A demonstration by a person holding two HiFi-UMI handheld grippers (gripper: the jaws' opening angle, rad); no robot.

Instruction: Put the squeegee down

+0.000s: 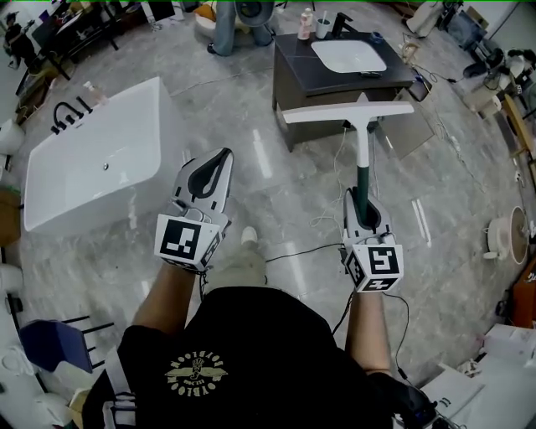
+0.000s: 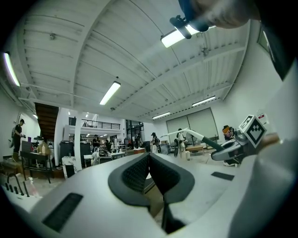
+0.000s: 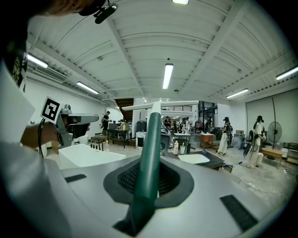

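Two grippers hovering above floor (image 1: 239,109): right gripper (image 1: 365,199) (image 3: 151,179) jaws clamping squeegee (image 1: 363,138) (image 3: 150,148) handle; left gripper (image 1: 223,159) (image 2: 149,160) jaws pressing together, empty.

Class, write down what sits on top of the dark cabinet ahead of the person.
A white basin, a black tap, a cup and a bottle. The squeegee blade hides part of the cabinet front.

White squeegee (image 1: 363,134) with dark green handle (image 1: 363,188).
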